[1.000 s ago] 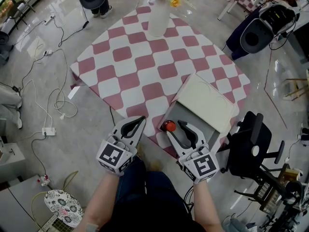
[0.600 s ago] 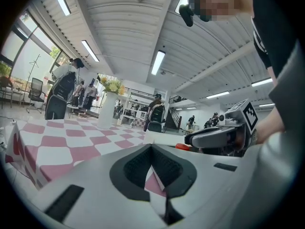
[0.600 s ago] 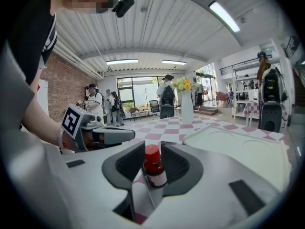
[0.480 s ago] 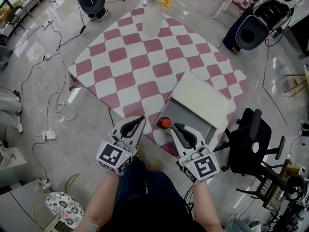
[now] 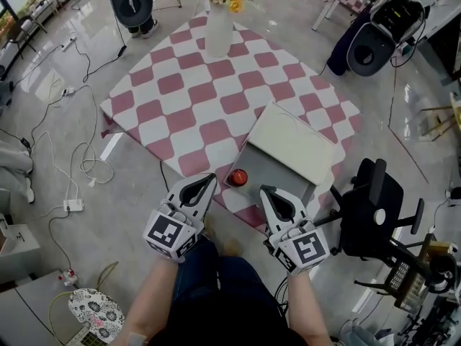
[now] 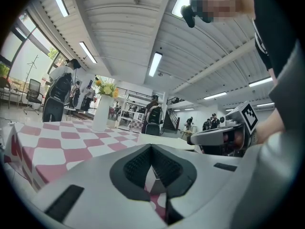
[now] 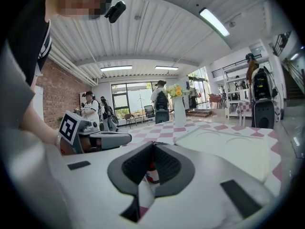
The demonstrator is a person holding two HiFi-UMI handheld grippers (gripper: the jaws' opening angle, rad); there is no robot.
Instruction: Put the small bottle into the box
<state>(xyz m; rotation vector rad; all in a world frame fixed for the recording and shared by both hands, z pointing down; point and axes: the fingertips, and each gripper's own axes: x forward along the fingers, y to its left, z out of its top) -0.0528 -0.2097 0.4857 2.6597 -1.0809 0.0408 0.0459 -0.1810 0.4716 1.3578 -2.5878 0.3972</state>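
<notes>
The small bottle [image 5: 238,177], red-capped, stands upright in the near left corner of the grey box [image 5: 281,173], whose cream lid [image 5: 295,139] lies open behind it. My right gripper [image 5: 266,191] hovers just right of and nearer than the bottle, jaws shut with nothing between them, apart from the bottle. In the right gripper view the bottle [image 7: 152,173] shows past the closed right gripper [image 7: 153,145], with the lid [image 7: 224,147] to the right. My left gripper [image 5: 208,181] hangs at the table's near edge, left of the bottle, shut and empty; its jaw tips meet in the left gripper view [image 6: 151,147].
A pink and white checkered tablecloth [image 5: 187,92] covers the table, with a white vase of flowers [image 5: 217,27] at its far side. A black chair [image 5: 367,215] stands close on the right. Cables [image 5: 79,157] trail over the floor on the left.
The right gripper's jaws went from wide open beside the bottle to shut, and the gripper drew back toward me. The bottle stays standing in the box. The left gripper has not moved.
</notes>
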